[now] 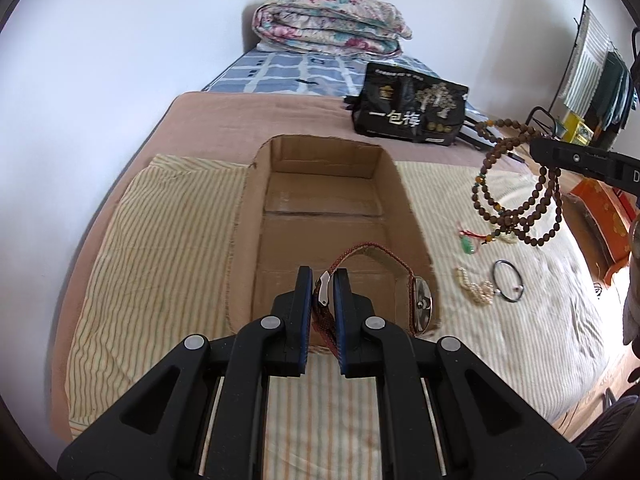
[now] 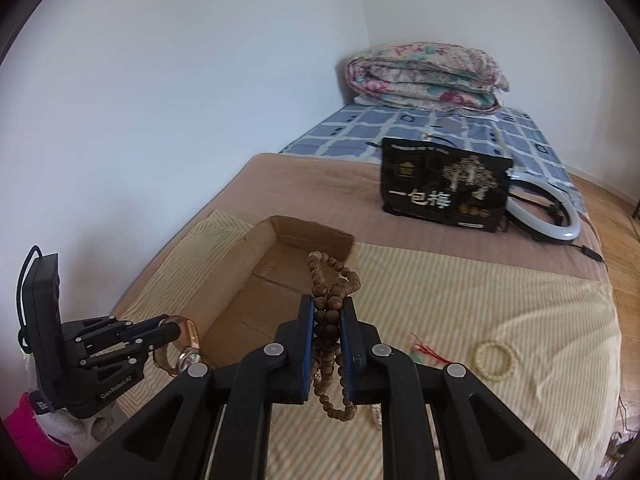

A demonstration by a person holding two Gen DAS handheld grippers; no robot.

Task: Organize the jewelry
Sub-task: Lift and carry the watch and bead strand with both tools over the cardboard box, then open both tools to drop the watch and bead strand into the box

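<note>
Carry step: left gripper (image 1: 323, 280) clamped on watch (image 1: 421, 300), right gripper (image 2: 327, 312) on wood beads (image 2: 334, 280). Next: release both over box (image 1: 320, 184), frame centre.

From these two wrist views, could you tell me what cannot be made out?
- Left wrist view: the watch face is edge-on, its dial unreadable.
- Left wrist view: the right gripper is cut off by the edge.
- Right wrist view: the pearl strand hides behind the right gripper's finger.
</note>
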